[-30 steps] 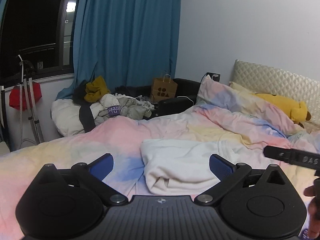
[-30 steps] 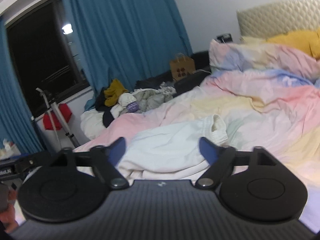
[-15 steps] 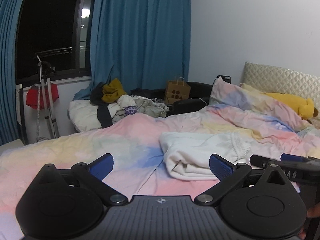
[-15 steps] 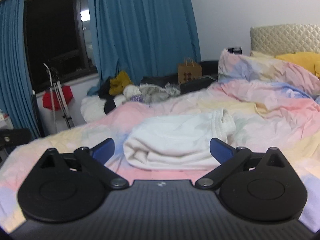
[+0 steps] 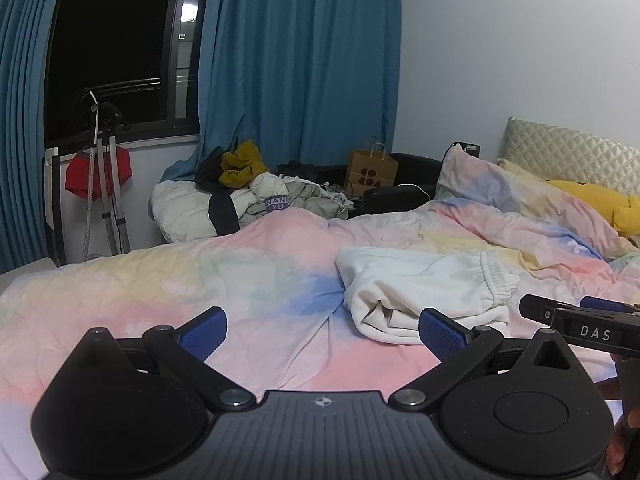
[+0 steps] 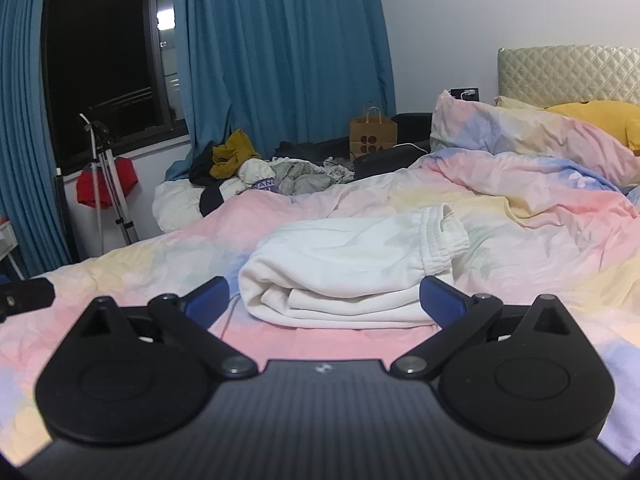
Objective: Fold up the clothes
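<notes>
A white garment (image 5: 424,288) with an elastic waistband lies folded in layers on the pastel bed cover (image 5: 200,292); it also shows in the right wrist view (image 6: 352,268). My left gripper (image 5: 322,332) is open and empty, held above the cover to the left of the garment. My right gripper (image 6: 324,300) is open and empty, just in front of the garment's folded edge, not touching it. The right gripper's side also shows at the right edge of the left wrist view (image 5: 588,320).
A pile of loose clothes (image 5: 256,192) lies on a white cushion beyond the bed, with a paper bag (image 5: 372,168) beside it. Pillows (image 6: 520,132) and a yellow plush (image 5: 592,200) lie by the headboard. A stand (image 5: 104,184) is near the window.
Both grippers have drawn back and levelled out from the garment. The garment now lies farther from both cameras. Both grippers stay open.
</notes>
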A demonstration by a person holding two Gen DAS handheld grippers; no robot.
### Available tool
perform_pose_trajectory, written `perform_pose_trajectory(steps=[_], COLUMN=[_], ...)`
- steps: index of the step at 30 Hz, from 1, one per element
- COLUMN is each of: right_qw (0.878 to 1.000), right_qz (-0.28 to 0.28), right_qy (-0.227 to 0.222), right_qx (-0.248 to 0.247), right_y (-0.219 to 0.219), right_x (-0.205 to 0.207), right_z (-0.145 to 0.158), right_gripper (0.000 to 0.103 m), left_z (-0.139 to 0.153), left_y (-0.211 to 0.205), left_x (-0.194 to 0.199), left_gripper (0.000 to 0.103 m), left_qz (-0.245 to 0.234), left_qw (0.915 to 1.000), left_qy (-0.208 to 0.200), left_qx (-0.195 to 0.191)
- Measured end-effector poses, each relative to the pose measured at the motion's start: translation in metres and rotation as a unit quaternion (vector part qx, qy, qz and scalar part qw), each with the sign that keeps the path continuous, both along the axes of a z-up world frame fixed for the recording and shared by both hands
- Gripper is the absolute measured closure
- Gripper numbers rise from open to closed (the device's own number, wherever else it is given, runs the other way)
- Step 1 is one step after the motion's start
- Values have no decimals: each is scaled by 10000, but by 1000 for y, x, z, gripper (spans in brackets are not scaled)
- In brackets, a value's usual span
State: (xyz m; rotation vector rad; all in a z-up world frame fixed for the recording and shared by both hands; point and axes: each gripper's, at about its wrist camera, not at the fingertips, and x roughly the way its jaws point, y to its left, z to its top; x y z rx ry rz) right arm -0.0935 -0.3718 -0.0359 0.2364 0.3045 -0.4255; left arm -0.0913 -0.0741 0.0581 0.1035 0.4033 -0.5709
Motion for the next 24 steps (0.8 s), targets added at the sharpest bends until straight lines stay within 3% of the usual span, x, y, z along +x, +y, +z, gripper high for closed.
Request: perform_pose_trajectory(steps=[15,24], right_qw=[9995,9998], right_qz=[18,-63], right_qy=[110,111], right_qx=[-308,-178], right_y=[10,4], right_x=[2,1], right_z=[2,1], right_gripper=[0,0], left_z=[-2,-5], left_y=[4,3], left_x=[3,4], left_gripper=[0,0], left_qz=[155,176], left_qw=[9999,9998], left_qy=[38,89], left_qx=[20,28])
